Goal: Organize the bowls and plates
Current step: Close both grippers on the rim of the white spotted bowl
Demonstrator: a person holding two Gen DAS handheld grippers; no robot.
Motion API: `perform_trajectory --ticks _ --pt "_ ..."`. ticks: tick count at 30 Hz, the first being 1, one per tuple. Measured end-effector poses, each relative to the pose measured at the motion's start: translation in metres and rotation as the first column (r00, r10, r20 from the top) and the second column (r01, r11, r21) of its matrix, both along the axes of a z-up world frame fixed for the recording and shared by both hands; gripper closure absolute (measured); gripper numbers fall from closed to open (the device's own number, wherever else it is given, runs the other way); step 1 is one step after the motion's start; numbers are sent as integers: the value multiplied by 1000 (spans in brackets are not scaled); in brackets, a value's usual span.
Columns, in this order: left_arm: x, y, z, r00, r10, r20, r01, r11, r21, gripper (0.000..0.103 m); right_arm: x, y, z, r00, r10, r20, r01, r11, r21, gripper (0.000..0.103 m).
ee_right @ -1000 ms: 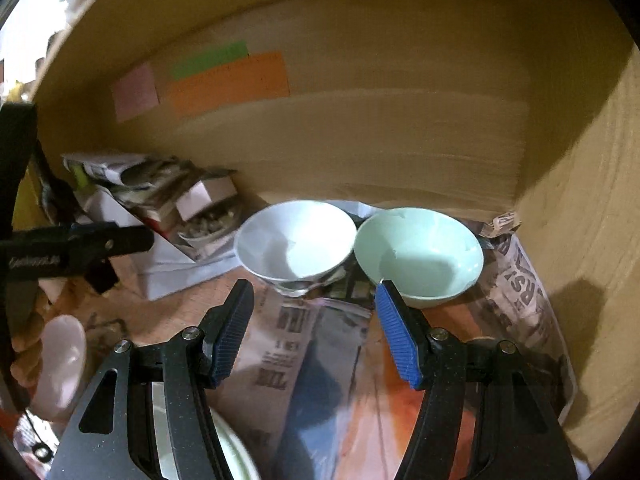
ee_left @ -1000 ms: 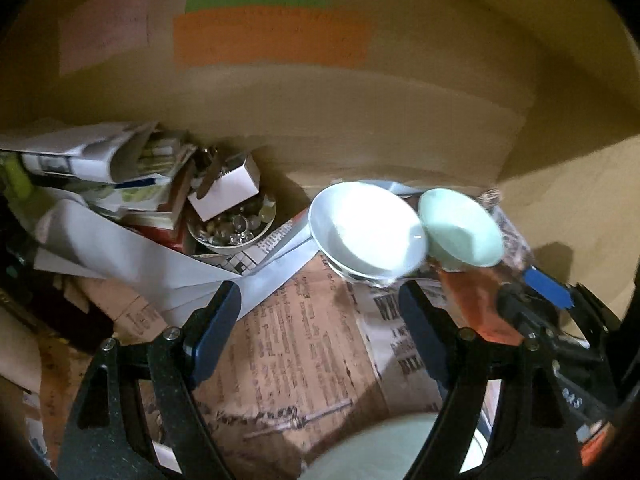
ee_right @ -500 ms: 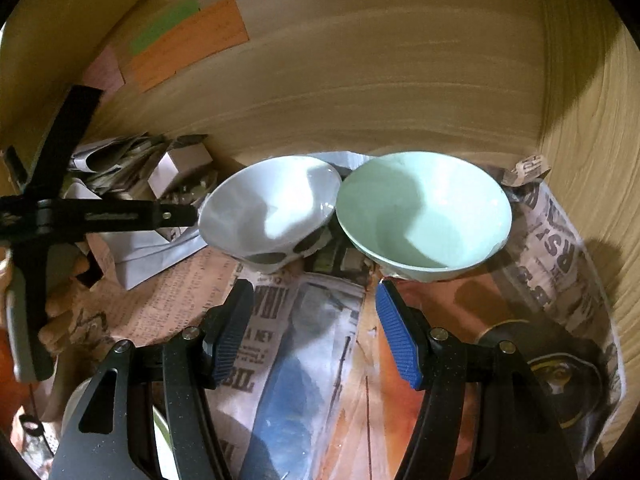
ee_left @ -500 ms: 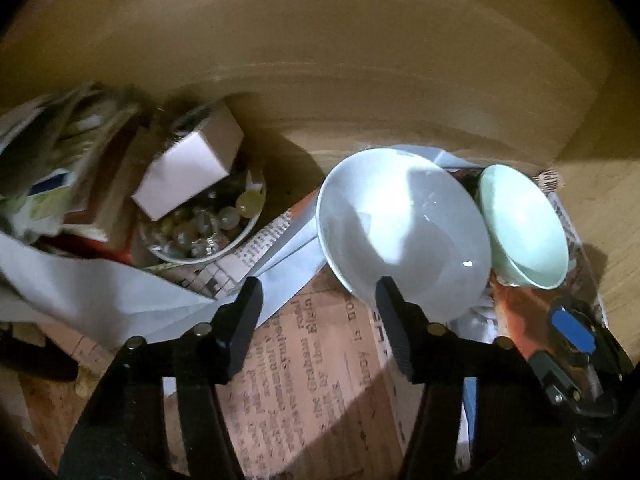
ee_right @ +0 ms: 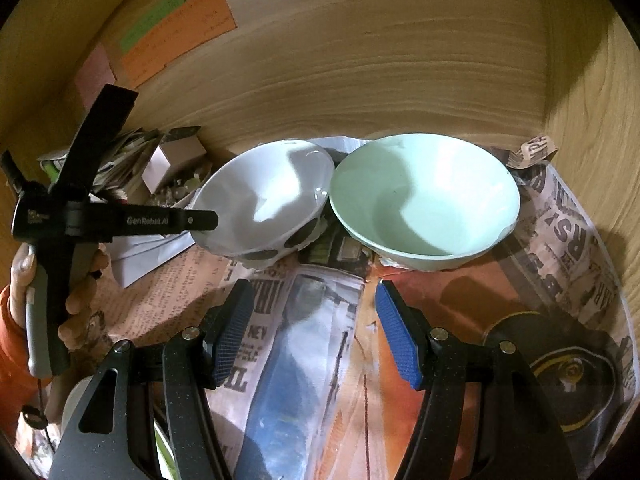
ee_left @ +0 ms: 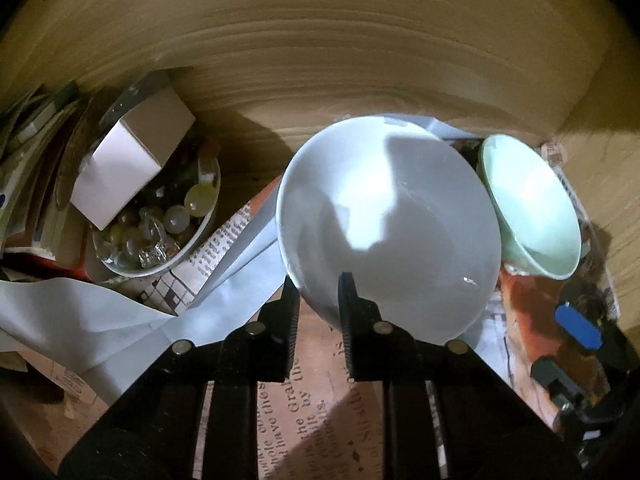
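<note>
A white bowl [ee_left: 388,220] with dark oval marks on its outer wall sits tilted on the newspaper, leaning against a pale green bowl [ee_left: 532,208] to its right. My left gripper [ee_left: 320,296] is shut on the white bowl's near rim, one finger inside and one outside. In the right wrist view that gripper [ee_right: 206,222], held by a hand, grips the left rim of the white bowl [ee_right: 264,208]. My right gripper [ee_right: 314,332] hovers open over the newspaper with nothing between its blue pads, just short of the green bowl [ee_right: 424,200].
A small bowl of glass marbles [ee_left: 160,232] with a white box on it stands at the left beside stacked papers. The wooden back wall [ee_right: 380,60] carries coloured notes [ee_right: 176,32]. A side wall closes the right. Newspaper [ee_right: 304,360] lines the floor.
My left gripper moved forward and down to the white bowl and its jaws closed on the rim. My right gripper sank a little toward the two bowls and stayed open.
</note>
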State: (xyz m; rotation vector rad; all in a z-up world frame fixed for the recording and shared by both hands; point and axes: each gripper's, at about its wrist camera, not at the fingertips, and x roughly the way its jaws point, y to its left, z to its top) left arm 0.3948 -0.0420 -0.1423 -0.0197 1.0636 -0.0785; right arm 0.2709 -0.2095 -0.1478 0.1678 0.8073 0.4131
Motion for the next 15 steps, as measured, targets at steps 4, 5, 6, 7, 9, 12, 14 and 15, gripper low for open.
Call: perform_trajectory --ticks 4,5,6,7,9,12,14,15 --pt "-12 2 0 999 -27 -24 26 1000 -7 84 2 -1 -1 1000 -2 -5 2 1000 3 43" --pt "-17 2 0 999 -35 -30 35 999 -5 84 2 -1 -1 1000 -2 -6 2 1000 2 43" --pt "-21 3 0 998 -45 -35 45 999 -1 84 2 -1 -1 1000 -1 -7 1 1000 2 43" --pt "-27 2 0 998 -57 -39 57 998 5 84 2 0 -2 1000 1 -8 -1 1000 2 43" --pt "-37 -1 0 996 -83 -45 84 996 20 83 3 1 -3 1000 4 -12 -4 1000 1 43" --pt "-52 -9 1 990 -129 -51 131 990 41 83 5 2 -5 1000 7 -22 -7 1000 1 43" --pt "-60 -14 2 986 -157 -56 159 986 44 83 5 4 -7 999 6 -35 -6 1000 2 43" --pt "-64 -16 2 984 -169 -59 171 984 41 83 5 4 -8 999 6 -41 -6 1000 1 43"
